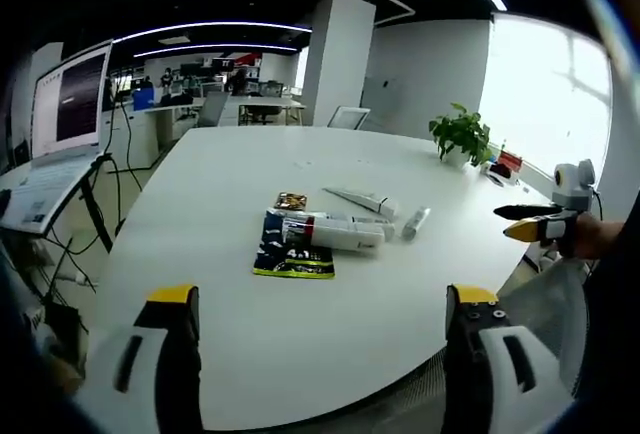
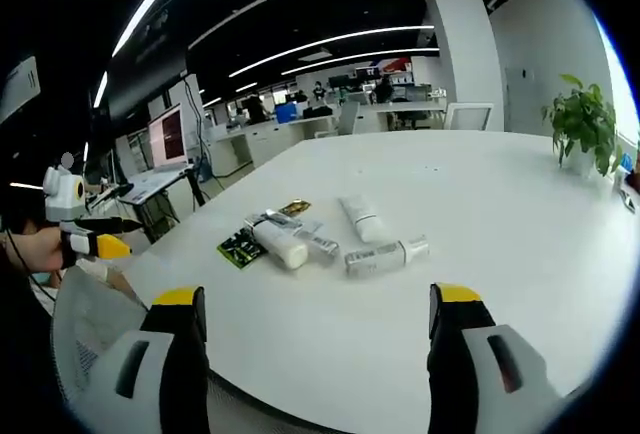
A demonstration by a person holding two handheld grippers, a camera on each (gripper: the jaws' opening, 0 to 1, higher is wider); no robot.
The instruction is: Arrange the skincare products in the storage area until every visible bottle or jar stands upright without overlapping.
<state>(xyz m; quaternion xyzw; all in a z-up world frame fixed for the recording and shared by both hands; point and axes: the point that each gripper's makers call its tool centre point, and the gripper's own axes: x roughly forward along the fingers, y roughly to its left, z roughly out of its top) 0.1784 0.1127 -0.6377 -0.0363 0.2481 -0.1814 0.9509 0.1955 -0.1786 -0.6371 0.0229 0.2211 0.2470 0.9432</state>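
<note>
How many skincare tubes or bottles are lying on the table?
4, possibly more hidden: white bottle on the dark sachet, a tube behind, another tube nearest, and a small silver-capped one between.

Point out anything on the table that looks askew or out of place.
The skincare tubes and bottles lie flat on their sides in a loose cluster mid-table, none upright. One white bottle rests across a dark sachet, overlapping it. A potted plant stands upright near the far edge; nothing looks spilled.

Daylight and ceiling strips are lighting a bright office.
The window (image 1: 545, 84) is blowing out white (fisheye bending the edges), while the table (image 2: 480, 214) is staying sharp, casting faint shadows.
</note>
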